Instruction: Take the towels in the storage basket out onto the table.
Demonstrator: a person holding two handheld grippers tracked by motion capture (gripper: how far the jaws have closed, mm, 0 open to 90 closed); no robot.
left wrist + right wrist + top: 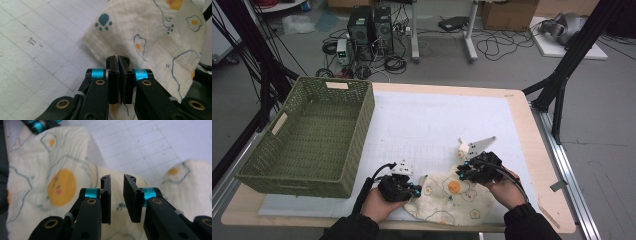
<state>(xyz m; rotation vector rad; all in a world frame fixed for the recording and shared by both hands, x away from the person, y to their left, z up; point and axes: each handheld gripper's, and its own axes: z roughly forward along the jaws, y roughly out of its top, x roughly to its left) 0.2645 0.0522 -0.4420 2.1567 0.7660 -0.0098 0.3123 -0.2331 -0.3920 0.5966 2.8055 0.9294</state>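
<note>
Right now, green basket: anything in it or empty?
Empty. The high view shows the green woven basket with a bare woven floor; the egg-print cloth lies outside it on the white mat, between the two grippers.

From above the near edge we look forward and down across the whole table [522, 115], with the green basket [312, 135] at the left and the floor beyond at the far side. The two gripper views sit low and very close — each looks along its own black jaws onto the patterned cloth [160, 32] and the white gridded mat [155, 142]. All three views share that cloth — near the table's front edge.
</note>
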